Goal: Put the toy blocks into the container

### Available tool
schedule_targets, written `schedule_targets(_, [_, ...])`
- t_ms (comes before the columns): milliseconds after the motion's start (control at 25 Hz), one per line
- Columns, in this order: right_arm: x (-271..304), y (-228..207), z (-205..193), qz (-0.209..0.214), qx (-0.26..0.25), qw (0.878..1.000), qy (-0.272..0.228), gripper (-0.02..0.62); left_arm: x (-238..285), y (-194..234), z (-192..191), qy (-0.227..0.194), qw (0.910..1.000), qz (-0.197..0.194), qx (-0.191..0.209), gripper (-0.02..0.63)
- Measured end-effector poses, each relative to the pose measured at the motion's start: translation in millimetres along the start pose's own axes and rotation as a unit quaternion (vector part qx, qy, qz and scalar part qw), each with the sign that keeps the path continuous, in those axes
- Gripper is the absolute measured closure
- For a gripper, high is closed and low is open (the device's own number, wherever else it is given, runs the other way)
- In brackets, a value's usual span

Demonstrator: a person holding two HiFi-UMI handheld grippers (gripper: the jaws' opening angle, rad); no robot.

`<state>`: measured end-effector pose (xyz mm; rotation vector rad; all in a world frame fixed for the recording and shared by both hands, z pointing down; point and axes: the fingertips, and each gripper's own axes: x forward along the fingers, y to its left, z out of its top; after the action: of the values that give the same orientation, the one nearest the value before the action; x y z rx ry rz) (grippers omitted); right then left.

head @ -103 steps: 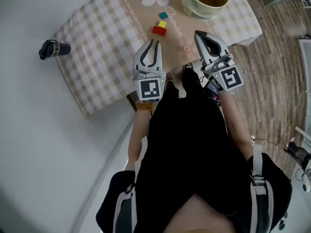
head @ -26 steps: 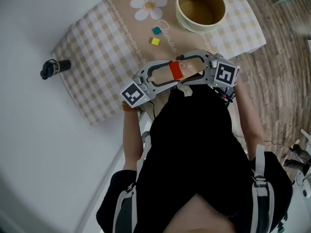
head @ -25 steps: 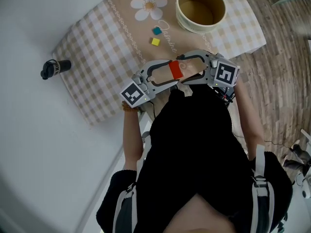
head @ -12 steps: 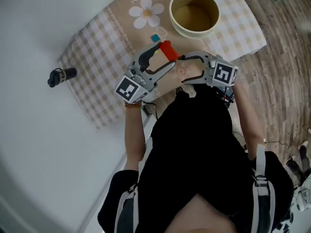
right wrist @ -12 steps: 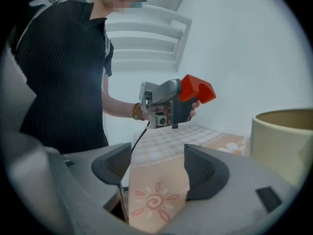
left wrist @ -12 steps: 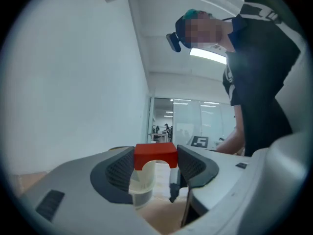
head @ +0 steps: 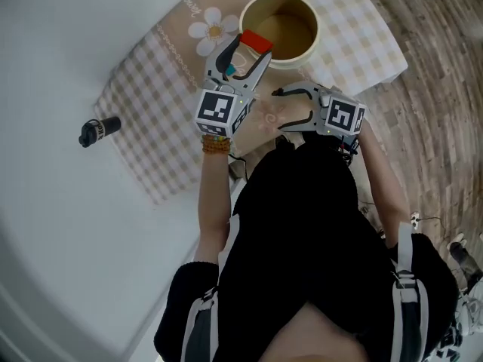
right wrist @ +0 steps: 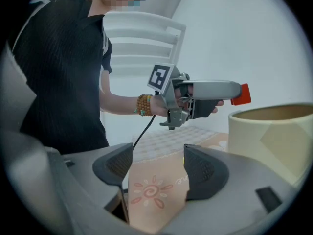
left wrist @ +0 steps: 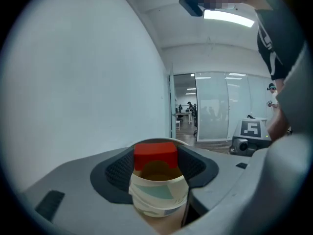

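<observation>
Red toy block (left wrist: pixel 155 155) clamped in left tool (head: pixel 253 46) at cream container (head: pixel 306 51) rim; right tool (head: pixel 279 110) empty, jaws wide, just narrowed slightly.

Container (head: pixel 314 29) stands on cloth (head: pixel 151 119) on table (head: pixel 53 66). Block (head: pixel 256 41) sits in left gripper (head: pixel 254 46) at container's near rim, right gripper (head: pixel 278 110) just to its right. Cylinder (head: pixel 99 131) lies left of cloth.

Cloth mat (head: pixel 143 127), matt container (head: pixel 299 57), smooth red block (head: pixel 256 41), wood-grain flr (head: pixel 430 127)
</observation>
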<state>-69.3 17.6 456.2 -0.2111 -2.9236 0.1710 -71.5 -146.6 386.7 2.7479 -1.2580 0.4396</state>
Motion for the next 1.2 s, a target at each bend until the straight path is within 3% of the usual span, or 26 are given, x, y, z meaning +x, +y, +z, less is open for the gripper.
schedule_targets(160, [-14, -7, 0, 0.001, 0.003, 1.000, -0.011, 0.272, 18, -1, -9, 0.058, 0.9980, 0.018, 0.019, 0.318])
schedule_targets(320, [-23, -12, -3, 0.002, -0.001, 1.000, -0.010, 0.272, 37, -16, -6, 0.127, 0.9882, -0.017, 0.083, 0.319])
schedule_targets(480, [-29, -14, -4, 0.008, -0.001, 1.000, -0.013, 0.272, 64, -26, -32, 0.260, 0.9529, -0.076, 0.136, 0.319])
schedule_targets(640, [-36, -16, -6, 0.007, -0.003, 1.000, -0.013, 0.272, 77, -31, -49, 0.327, 0.9290, -0.099, 0.143, 0.316])
schedule_targets(720, [-40, -17, -6, 0.006, -0.001, 1.000, -0.017, 0.272, 79, -33, -55, 0.363, 0.9113, -0.115, 0.157, 0.316])
schedule_targets(880, [-46, -15, -9, 0.010, -0.002, 1.000, -0.016, 0.273, 80, -34, -74, 0.462, 0.8486, -0.158, 0.203, 0.318])
schedule_targets(960, [-48, -14, -9, 0.014, -0.003, 1.000, -0.020, 0.273, 78, -33, -86, 0.501, 0.8234, -0.171, 0.204, 0.316])
schedule_targets(1040, [-51, -17, -8, 0.016, -0.003, 1.000, -0.027, 0.273, 78, -29, -90, 0.523, 0.8098, -0.172, 0.204, 0.316])
schedule_targets(1200, [-58, -20, -11, 0.011, 0.009, 0.999, -0.034, 0.273, 80, -21, -95, 0.533, 0.7991, -0.134, 0.244, 0.314])
